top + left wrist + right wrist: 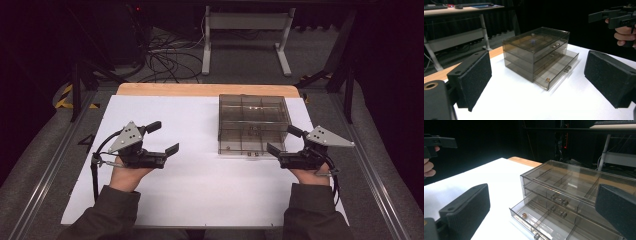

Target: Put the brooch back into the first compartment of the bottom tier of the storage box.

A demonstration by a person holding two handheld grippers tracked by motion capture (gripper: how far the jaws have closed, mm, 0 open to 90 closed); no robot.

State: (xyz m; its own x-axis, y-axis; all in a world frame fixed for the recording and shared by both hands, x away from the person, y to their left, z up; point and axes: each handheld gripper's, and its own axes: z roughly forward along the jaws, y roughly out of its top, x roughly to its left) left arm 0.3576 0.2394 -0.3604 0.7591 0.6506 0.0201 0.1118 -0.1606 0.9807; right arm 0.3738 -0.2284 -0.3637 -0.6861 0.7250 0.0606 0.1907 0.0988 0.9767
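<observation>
A smoky clear three-drawer box (254, 116) stands on the white sheet (190, 180), right of centre toward the far edge. Its bottom drawer (557, 71) is pulled partway out, with a small brass piece (547, 80) in a front compartment. The same brass piece (524, 215) lies in the open drawer (544, 220) in the right gripper view. My left gripper (163, 137) hovers open and empty left of the box, pointing toward it. By the box's front right corner my right gripper (283, 140) is open and empty. Both black foam pads (475, 75) stand wide apart.
A wooden strip of table (205, 90) shows beyond the sheet. Metal rails (45, 175) run along both sides. Behind the table are a white-legged desk frame (247, 35) and loose cables (170, 57) on the floor. Bare sheet lies between the two hands.
</observation>
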